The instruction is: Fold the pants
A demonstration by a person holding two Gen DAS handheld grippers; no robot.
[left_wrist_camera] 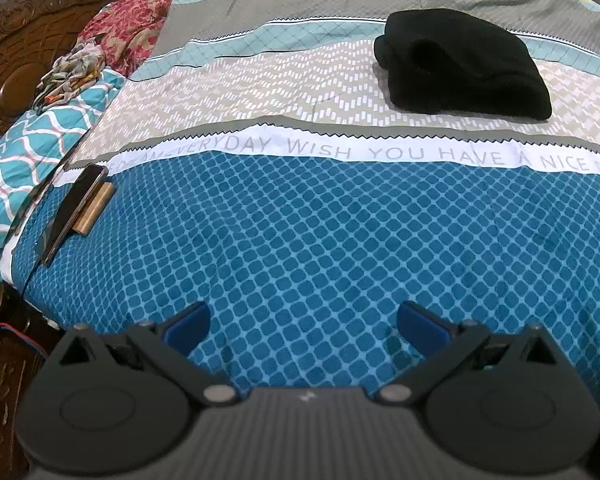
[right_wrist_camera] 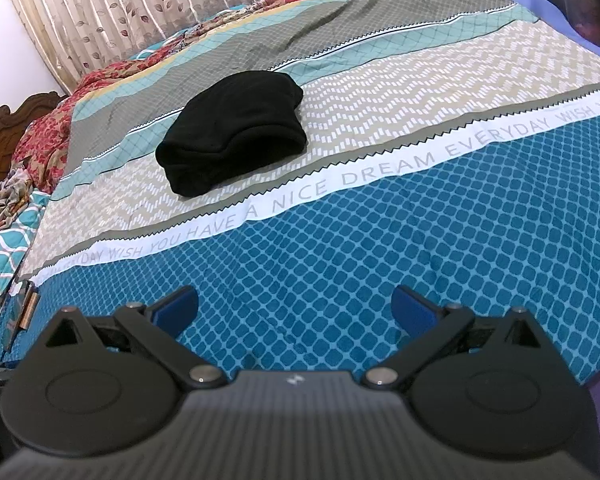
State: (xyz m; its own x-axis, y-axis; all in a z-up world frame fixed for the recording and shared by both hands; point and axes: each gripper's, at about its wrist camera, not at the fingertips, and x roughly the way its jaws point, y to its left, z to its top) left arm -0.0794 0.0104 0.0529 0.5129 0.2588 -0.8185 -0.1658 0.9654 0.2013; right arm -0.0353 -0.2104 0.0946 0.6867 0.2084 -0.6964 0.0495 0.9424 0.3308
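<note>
The black pants lie folded in a compact bundle on the beige zigzag band of the bedspread, far ahead and to the right in the left wrist view. In the right wrist view the bundle lies ahead and left of centre. My left gripper is open and empty, hovering over the blue diamond-patterned part of the bed near its front edge. My right gripper is also open and empty over the same blue area. Both are well short of the pants.
A phone on a gold case lies at the bed's left edge. Teal patterned pillows, a crumpled scarf and a red floral blanket lie by the carved wooden headboard. Curtains hang behind.
</note>
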